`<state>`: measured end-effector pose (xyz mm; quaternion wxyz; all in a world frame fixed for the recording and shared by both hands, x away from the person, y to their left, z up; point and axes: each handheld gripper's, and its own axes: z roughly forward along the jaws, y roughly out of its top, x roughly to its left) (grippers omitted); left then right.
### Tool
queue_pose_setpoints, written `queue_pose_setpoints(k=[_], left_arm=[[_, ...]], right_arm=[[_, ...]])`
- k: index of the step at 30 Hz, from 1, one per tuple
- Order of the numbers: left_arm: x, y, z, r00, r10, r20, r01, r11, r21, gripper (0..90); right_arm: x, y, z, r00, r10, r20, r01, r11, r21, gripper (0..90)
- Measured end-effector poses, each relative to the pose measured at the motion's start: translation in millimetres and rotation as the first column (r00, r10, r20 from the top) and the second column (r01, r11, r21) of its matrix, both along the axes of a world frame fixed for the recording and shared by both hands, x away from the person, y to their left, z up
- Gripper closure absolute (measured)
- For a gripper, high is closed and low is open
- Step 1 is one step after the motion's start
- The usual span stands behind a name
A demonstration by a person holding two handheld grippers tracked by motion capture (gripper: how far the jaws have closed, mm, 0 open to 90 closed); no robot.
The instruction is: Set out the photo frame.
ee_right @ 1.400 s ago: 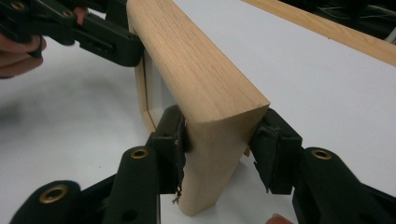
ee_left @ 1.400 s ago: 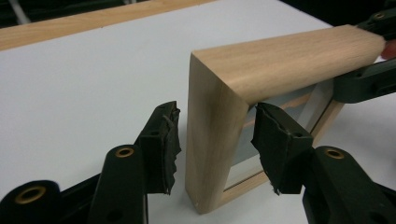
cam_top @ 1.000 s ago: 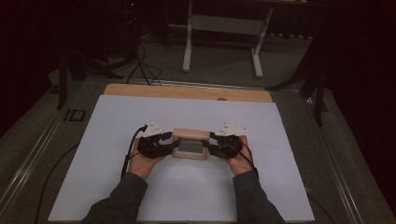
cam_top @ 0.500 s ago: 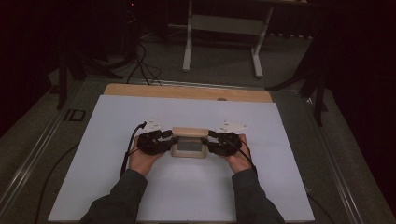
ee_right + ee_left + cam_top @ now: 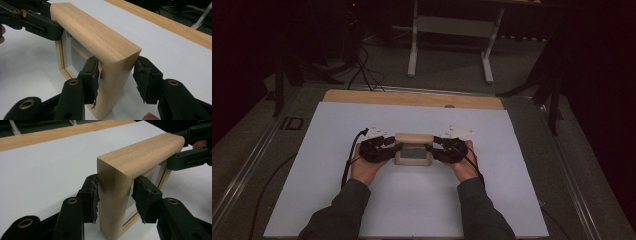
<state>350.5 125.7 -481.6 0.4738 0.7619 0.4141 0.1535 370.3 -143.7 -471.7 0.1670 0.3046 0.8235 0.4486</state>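
The tabletop (image 5: 362, 200), white with a wooden strip along its far edge, carries one thing: a wooden frame (image 5: 413, 149) standing upright on its lower edge at about the centre.

The frame's long axis runs from 9 o'clock to 3 o'clock across the high view. Its glazed face points toward 6 o'clock, to the person, and its back toward 12 o'clock. The top rail is level, so it looks neither tipped forward nor back.

The left gripper (image 5: 393, 148) comes in from 9 o'clock. In the left gripper view its jaws straddle the frame's near post, about as far apart as the post is thick; the left pad (image 5: 94, 195) touches the wood, while the right pad (image 5: 140, 196) is close against the other face, though I cannot tell if it presses.

The right gripper (image 5: 432, 148) comes in from 3 o'clock. In the right gripper view its left pad (image 5: 93, 75) meets the post and the right pad (image 5: 142, 77) stands just off it, so the jaws are not fully closed on the wood.

I judge the step in hand to be a two-ended grasp of the frame. The next move calls for squeezing both ends evenly, then lifting or turning with both hands together, so the frame stays level and does not twist in the pads.
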Motion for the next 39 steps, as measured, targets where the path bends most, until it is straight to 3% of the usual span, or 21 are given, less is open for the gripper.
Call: queue_pose_setpoints(k=[18,31,39], left_arm=[[7.1,-1.7,-6.7,0.9991,0.036,-0.025,-0.036,0.999,-0.025,55.4],[6.7,-3.3,-9.0,0.9973,0.067,-0.03,-0.067,0.9977,-0.012,56.5],[6.3,-2.9,-9.2,0.9979,0.056,-0.031,-0.057,0.9982,-0.018,55.4]], right_arm=[[10.9,-1.1,-5.9,0.9993,-0.02,-0.032,0.022,0.9979,0.061,55.0],[20.3,0.7,-5.9,0.9987,-0.016,-0.049,0.019,0.9986,0.05,54.1],[20.7,0.6,-5.5,0.9986,-0.013,-0.052,0.015,0.9988,0.047,54.1]])
